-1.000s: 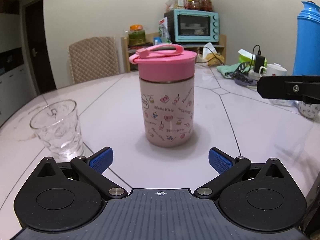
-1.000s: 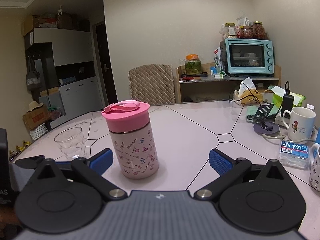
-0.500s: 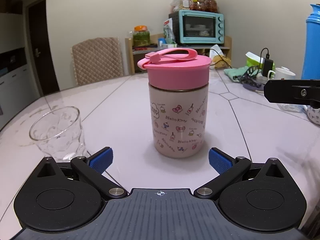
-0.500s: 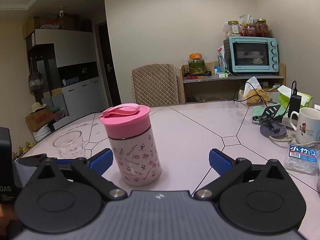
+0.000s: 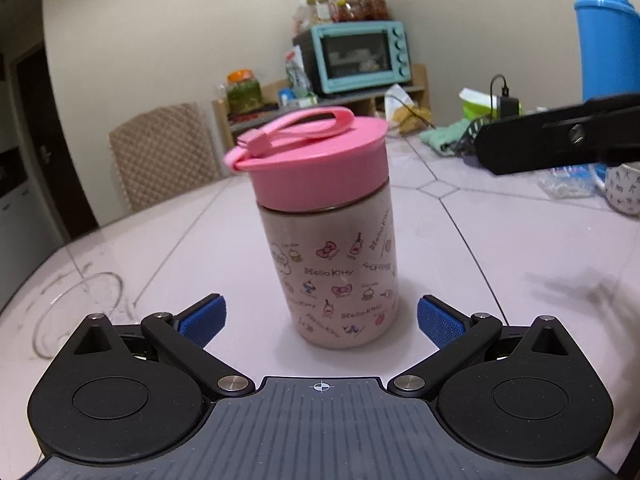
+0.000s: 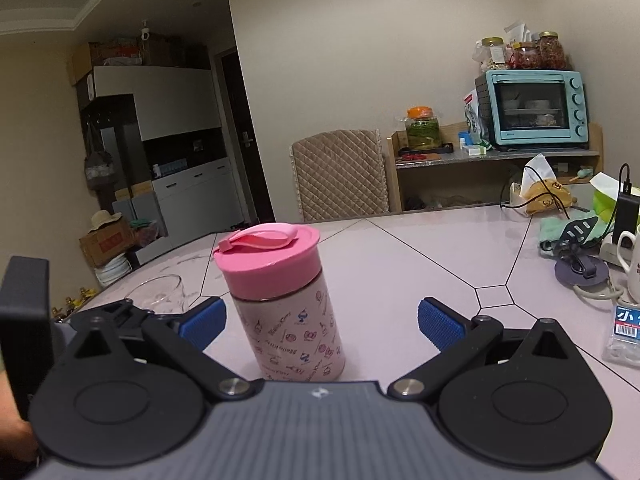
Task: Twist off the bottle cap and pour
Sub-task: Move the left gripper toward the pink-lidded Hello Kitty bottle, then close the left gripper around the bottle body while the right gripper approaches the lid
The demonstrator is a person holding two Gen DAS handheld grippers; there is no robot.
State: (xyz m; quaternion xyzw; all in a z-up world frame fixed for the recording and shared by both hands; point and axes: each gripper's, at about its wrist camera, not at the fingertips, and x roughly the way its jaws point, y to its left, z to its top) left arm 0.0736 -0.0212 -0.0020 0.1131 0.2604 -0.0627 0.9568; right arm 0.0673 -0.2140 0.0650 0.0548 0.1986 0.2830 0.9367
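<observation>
A pale table (image 6: 420, 256) with dark seam lines fills the lower part of both views. The bottle (image 5: 332, 236) stands upright on it, with a pink cap (image 5: 316, 164) screwed on and a pink loop strap lying flat across the top. Left of the bottle, on the same table, is a clear glass (image 5: 76, 312), partly hidden behind the left gripper's body. Behind the bottle a quilted chair (image 6: 340, 174) sits at the far table edge, and further back against the wall a wooden shelf carries a teal oven (image 6: 532, 108) with jars on top. Right of the bottle lie a green cloth, cables and a white mug (image 6: 632, 256); a blue flask (image 5: 608, 36) stands at the far right in the left wrist view. A dark doorway and white cabinets are in the room well behind and left of the bottle.

The left gripper (image 5: 321, 316) is spread wide, its blue pads on either side of the bottle's base, touching nothing. The right gripper (image 6: 322, 318) is likewise spread wide and empty, the bottle sitting nearer its left pad (image 6: 204, 320) without contact; the cap is untouched.
</observation>
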